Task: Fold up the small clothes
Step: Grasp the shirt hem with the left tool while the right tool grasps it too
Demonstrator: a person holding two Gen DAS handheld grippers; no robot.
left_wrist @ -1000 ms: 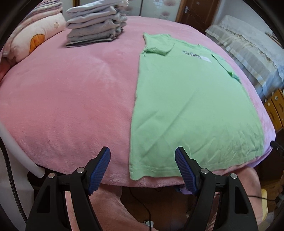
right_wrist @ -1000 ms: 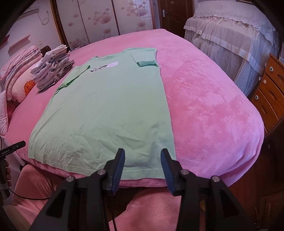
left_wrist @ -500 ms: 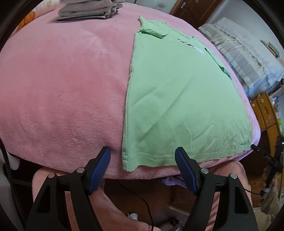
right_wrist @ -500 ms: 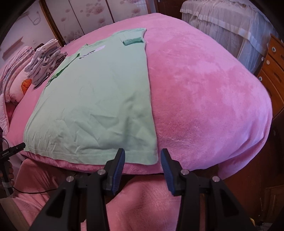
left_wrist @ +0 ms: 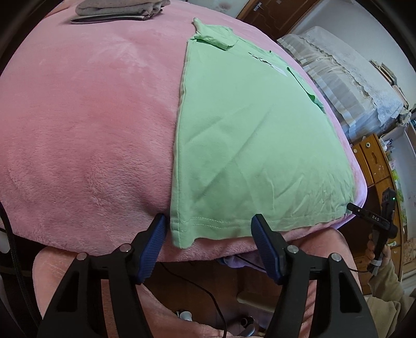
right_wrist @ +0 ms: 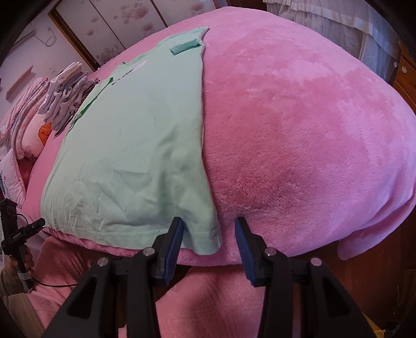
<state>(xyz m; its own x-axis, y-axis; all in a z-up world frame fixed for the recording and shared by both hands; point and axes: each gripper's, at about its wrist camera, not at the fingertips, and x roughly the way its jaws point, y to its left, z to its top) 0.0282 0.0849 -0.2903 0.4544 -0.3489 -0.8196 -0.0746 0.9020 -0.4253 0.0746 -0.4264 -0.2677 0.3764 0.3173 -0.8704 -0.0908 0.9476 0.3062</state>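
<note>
A light green T-shirt [left_wrist: 249, 135] lies flat on the pink blanket [left_wrist: 91, 124], both sleeves folded inward, hem toward me. My left gripper [left_wrist: 208, 231] is open, its blue pads on either side of the hem's left corner at the bed's front edge. My right gripper [right_wrist: 209, 232] is open around the hem's right corner. The shirt also shows in the right wrist view [right_wrist: 140, 145]. Neither gripper pinches the cloth.
A stack of folded grey clothes [left_wrist: 117, 7] sits at the far side of the bed, also in the right wrist view [right_wrist: 65, 96], beside pillows [right_wrist: 26, 135]. A wooden dresser [left_wrist: 374, 161] and a second bed [left_wrist: 345, 75] stand to the right.
Both grippers have moved forward and down to the bed's front edge, so each hem corner now sits between the open pads. The shirt has not moved.
</note>
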